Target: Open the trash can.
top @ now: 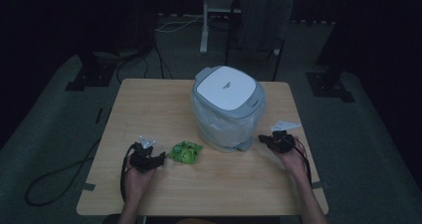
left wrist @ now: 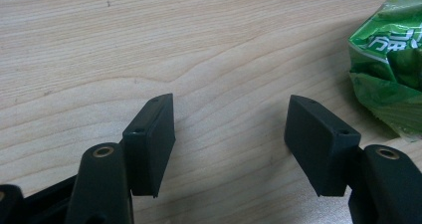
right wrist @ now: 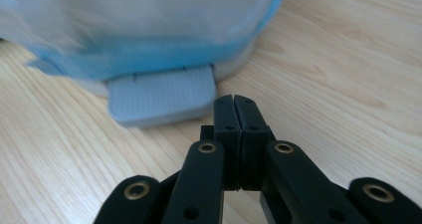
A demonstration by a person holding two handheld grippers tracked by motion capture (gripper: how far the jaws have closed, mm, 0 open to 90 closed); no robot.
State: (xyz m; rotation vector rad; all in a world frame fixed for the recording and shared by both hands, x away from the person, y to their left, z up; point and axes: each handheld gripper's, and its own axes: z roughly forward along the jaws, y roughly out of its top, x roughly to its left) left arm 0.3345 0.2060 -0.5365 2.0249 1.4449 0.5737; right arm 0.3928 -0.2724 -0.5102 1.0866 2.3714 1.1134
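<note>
While the left hand-held gripper (left wrist: 231, 144) gapes beside a crinkled green wrapper (left wrist: 393, 79), the right hand-held gripper (right wrist: 234, 109) is clamped empty.

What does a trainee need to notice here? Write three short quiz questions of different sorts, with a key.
1. True or false: the left claw has its jaws closed on the crumpled green plastic snack wrapper.
2. Multiple choice: the grey foot pedal at the base of the grey and white pedal bin with a translucent liner bag lies closest to: A) the right claw; B) the left claw; C) the green wrapper.
3. Fill in: the bin's white lid is ____ (open or shut).

Key:
1. False. Its jaws stand open over the bare light wooden table, with the wrapper off to one side.
2. A. The right claw, jaws together and empty, points at it.
3. Shut.
</note>
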